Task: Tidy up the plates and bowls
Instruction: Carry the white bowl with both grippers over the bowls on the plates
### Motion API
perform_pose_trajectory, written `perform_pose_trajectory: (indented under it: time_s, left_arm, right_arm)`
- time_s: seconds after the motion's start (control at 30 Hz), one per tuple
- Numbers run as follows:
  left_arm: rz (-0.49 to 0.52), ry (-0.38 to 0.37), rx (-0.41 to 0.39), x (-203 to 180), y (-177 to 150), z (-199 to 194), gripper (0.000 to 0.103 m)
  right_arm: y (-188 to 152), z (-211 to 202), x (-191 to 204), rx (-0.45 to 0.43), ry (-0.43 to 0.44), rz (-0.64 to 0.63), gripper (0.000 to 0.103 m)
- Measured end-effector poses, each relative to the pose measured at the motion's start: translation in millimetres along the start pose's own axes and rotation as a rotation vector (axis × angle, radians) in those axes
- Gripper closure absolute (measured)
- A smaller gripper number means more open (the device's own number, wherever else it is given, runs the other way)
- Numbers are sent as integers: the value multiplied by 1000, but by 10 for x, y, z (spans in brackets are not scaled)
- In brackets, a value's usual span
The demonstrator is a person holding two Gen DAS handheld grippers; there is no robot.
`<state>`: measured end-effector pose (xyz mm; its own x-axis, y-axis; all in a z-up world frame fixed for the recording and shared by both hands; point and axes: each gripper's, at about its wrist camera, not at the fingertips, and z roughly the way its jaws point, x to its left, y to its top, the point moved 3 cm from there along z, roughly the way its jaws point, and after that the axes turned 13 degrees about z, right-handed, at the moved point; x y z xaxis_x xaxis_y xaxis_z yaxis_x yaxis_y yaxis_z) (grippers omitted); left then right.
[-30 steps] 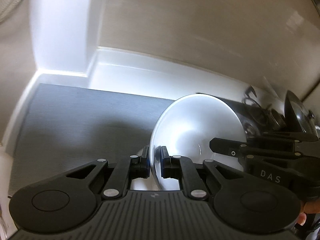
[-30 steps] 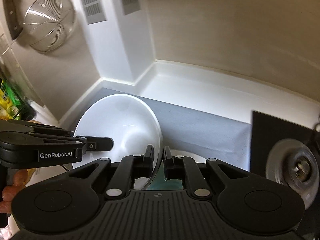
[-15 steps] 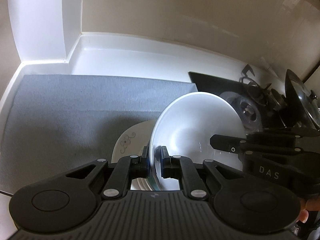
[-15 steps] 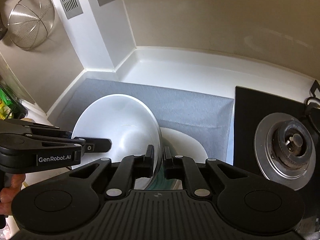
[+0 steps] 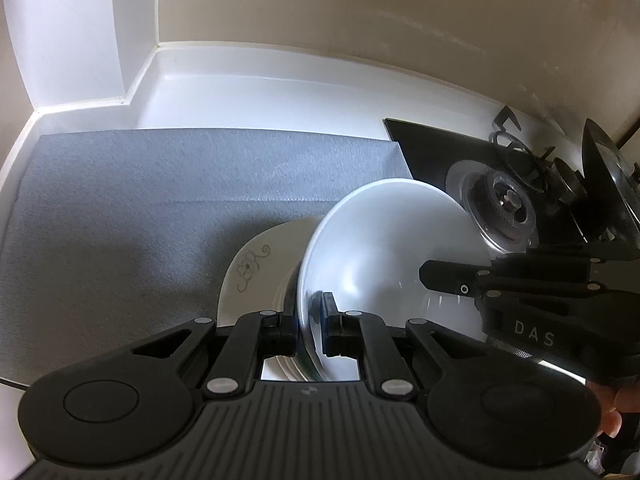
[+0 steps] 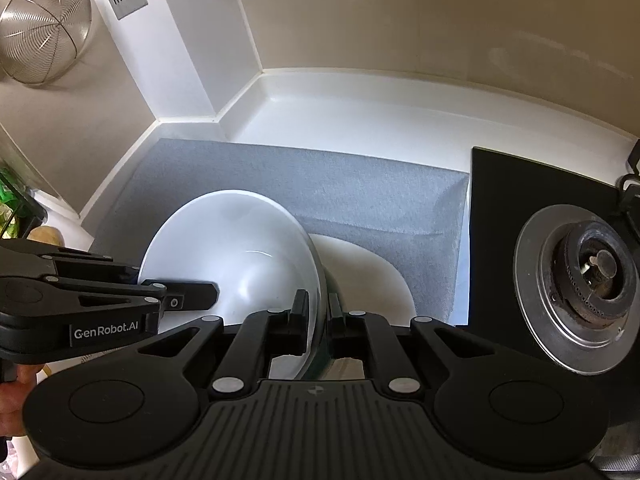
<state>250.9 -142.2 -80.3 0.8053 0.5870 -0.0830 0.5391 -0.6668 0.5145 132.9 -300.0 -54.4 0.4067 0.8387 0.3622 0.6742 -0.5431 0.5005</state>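
Note:
A large white bowl (image 5: 380, 248) with a green outside is held by both grippers, one on each side of its rim. My left gripper (image 5: 310, 320) is shut on its left rim. My right gripper (image 6: 318, 316) is shut on its right rim. The bowl (image 6: 240, 248) hangs just above a white plate (image 5: 260, 264) with a small flower drawing, which lies on the grey mat (image 5: 140, 200). The plate (image 6: 360, 272) also shows in the right wrist view. I cannot tell whether the bowl touches the plate.
A black gas hob with a burner (image 6: 580, 276) lies right of the mat (image 6: 360, 184). A dark pan lid (image 5: 600, 176) stands beyond the burner (image 5: 504, 204). White counter and walls close off the back. A wire strainer (image 6: 40, 32) hangs on the left wall.
Both grippers have tilted down and lowered the bowl toward the counter. The plate, mat and hob have come into fuller view beneath it.

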Motion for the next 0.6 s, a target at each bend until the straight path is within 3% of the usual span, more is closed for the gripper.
perform_pose_trajectory:
  time_s: [0.6]
  left_arm:
    - [-24, -35, 8, 47, -23, 7, 93]
  right_arm:
    - [31, 53, -15, 23, 5, -6, 95]
